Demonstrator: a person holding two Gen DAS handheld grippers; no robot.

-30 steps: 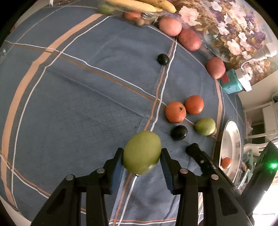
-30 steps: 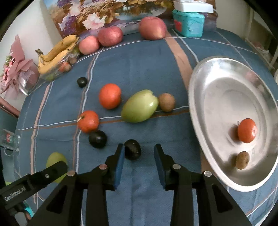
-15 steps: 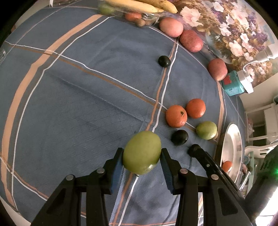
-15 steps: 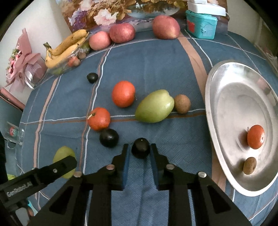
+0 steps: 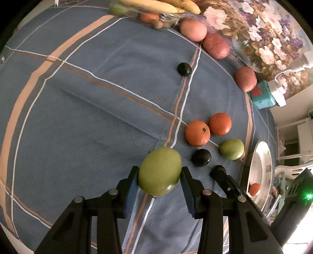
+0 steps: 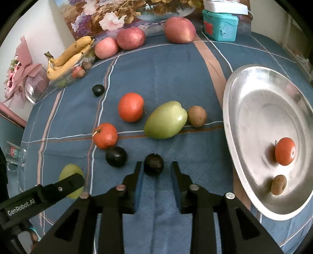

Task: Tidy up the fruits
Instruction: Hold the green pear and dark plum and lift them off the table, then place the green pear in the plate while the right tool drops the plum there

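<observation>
My left gripper (image 5: 159, 175) is shut on a green mango (image 5: 160, 171), held just above the blue cloth; it also shows in the right wrist view (image 6: 70, 174). My right gripper (image 6: 155, 170) is shut on a dark plum (image 6: 153, 164). A silver plate (image 6: 244, 82) at the right holds an orange (image 6: 285, 150) and a kiwi (image 6: 278, 184). On the cloth lie a second green mango (image 6: 165, 120), a kiwi (image 6: 197, 116), two oranges (image 6: 130, 107) (image 6: 105, 135) and two more plums (image 6: 116, 156) (image 6: 98, 90).
Three red mangoes (image 6: 180, 29) line the back edge by a flower painting (image 6: 117, 11). A clear tray with bananas (image 6: 68, 56) stands back left, a teal box (image 6: 220, 24) back right. A pink bouquet (image 6: 21, 76) is at the far left.
My right gripper closed around the dark plum and lifted slightly with it. My left gripper keeps holding the green mango, nearly still.
</observation>
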